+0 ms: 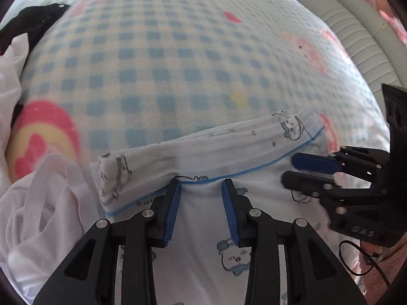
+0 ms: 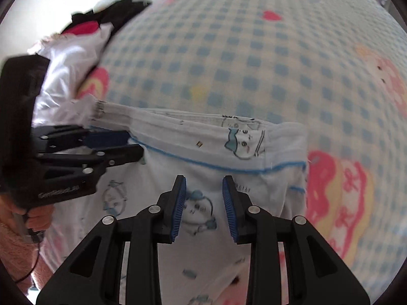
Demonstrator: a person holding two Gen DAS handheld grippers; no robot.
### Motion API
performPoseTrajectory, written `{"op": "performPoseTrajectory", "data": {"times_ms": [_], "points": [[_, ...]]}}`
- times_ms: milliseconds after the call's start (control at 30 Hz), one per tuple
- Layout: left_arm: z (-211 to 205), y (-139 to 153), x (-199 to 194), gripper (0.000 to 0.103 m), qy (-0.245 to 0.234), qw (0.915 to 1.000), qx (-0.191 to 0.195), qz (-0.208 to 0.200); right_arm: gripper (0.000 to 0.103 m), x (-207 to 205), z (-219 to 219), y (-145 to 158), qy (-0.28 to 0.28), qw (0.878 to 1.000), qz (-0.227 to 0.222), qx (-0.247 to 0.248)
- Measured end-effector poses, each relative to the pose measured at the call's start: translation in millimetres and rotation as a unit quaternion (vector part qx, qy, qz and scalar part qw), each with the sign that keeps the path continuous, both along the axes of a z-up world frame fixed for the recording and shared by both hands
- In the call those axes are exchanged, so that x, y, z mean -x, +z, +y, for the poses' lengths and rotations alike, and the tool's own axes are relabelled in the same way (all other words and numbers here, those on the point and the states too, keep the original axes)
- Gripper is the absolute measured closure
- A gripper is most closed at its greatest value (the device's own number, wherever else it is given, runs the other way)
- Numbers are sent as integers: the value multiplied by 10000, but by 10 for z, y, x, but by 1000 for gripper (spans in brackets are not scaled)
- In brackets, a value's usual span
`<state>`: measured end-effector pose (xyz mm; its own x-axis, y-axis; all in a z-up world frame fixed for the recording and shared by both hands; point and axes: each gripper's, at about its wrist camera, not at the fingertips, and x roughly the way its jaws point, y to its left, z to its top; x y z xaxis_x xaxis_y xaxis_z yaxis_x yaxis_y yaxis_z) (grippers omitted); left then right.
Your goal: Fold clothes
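Two claws work one piece: a white, thin knit garment printed with small blue cartoon animals and trimmed with a bright blue stitched line (image 1: 229, 150). It sits at the near edge of the blue-and-cream checked fleece blanket with pink cartoon prints (image 1: 152, 50), which covers the bed. Its far edge is turned back on itself into a flat band of several layers. The left gripper (image 1: 201, 185) points steeply down at the stitched line on the left half, and the right gripper (image 2: 204, 183) does the same on the right half. They are probably spaced like this so the fold stays square and the cloth stays taut between them. Each claw is part-way parted with cloth lying between its ribbed blue rubber pads. I cannot tell from either view whether the pads pinch the cloth or merely straddle it. The garment reads crisp while the blanket is smeared, which hints that it travels with the claws. That is a judgement only. The fabric is limp and light and creases softly, so it would likely slip from a shallow bite. The blanket is plush with a matte nap. At its left edge is a crumpled heap of glossy white cloth (image 1: 38, 203), with a black garment (image 1: 33, 23) beyond it toward the far left corner. These are presumably waiting their turn. A person's hand (image 2: 33, 216) grips the left handle.
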<state>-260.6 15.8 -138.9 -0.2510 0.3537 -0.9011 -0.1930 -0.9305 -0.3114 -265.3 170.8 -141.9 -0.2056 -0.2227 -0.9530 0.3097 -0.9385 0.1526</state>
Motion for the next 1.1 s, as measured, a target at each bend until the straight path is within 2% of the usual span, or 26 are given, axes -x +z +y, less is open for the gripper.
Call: {"op": "performPoseTrajectory", "data": {"times_ms": [133,233,333,400,467,500,567,600,667,700,767,833,1000,1100], "points": [[-61,32,133,70,342,9986,1,402,79,154,42,-123,-312,9994,132,118],[-149,114,120,70,448,9972,-238,557,84,160,216,23,-854,9936,658,338],[-234,198,90,67,513,9950,-521,678,82,98,354,162,-1118,9877,984,484],[-140,227,56,66,190,9957,-640,649,81,50,330,203,-875,9899,902,649],[30,238,-22,66,-221,9965,-535,609,80,12,209,164,-501,9943,766,540],[130,222,-65,65,-454,9965,-445,550,76,-7,149,145,-313,9959,698,485],[283,143,-140,64,-735,9965,-64,387,75,-44,28,106,62,9977,560,375],[329,79,-160,63,-790,9965,111,265,75,-52,-3,79,156,9981,514,317],[318,-1,-165,63,-805,9967,87,34,81,-14,73,-7,-96,9984,535,184],[290,-9,-153,62,-781,9969,-13,-30,90,4,112,-51,-223,9982,545,118],[242,19,-94,62,-666,9977,-148,2,95,23,212,-35,-554,9958,719,137],[200,49,-29,62,-543,9982,-248,59,93,27,308,36,-870,9915,943,235],[235,62,192,62,-175,9991,-131,350,87,-35,300,197,-815,9901,1059,439],[111,132,198,62,149,9980,-373,489,83,-138,254,273,-650,9909,1074,477]]}}
